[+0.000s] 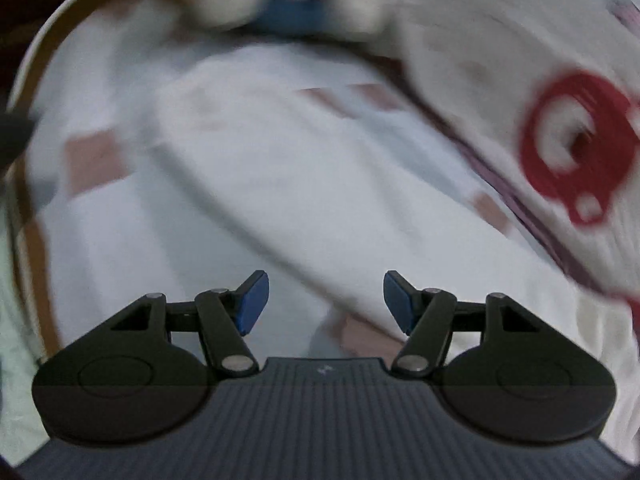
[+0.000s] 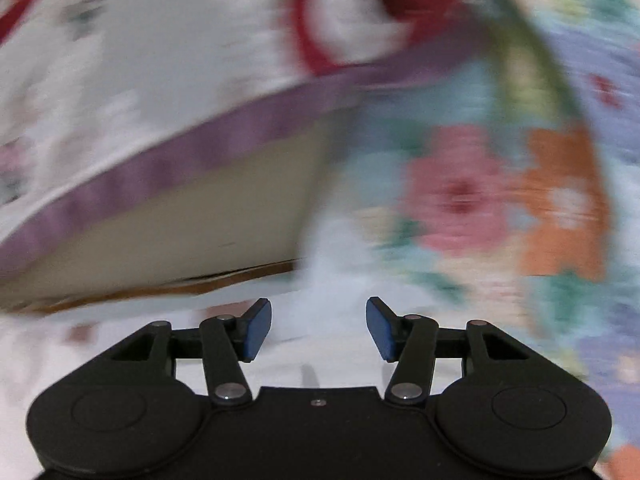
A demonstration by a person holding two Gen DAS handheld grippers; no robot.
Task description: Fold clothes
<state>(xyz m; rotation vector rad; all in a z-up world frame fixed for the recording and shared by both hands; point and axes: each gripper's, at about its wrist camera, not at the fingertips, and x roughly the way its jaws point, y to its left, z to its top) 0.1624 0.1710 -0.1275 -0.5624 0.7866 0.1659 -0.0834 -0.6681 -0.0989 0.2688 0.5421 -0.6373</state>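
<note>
A white garment (image 1: 280, 168) with pinkish-brown squares lies spread below my left gripper (image 1: 326, 300), which is open and empty above it. The view is blurred by motion. In the right wrist view the same white cloth (image 2: 320, 344) lies under my right gripper (image 2: 319, 328), which is also open and empty. Blue pads (image 2: 256, 332) stand well apart on both grippers.
A white cloth with a red ring print and a purple border (image 1: 572, 152) lies at the right; it also shows in the right wrist view (image 2: 200, 80). A floral patchwork cover (image 2: 500, 200) is at the right. A blurred blue and white object (image 1: 296, 12) is at the far edge. A brown edge (image 2: 180, 284) runs below a cream panel.
</note>
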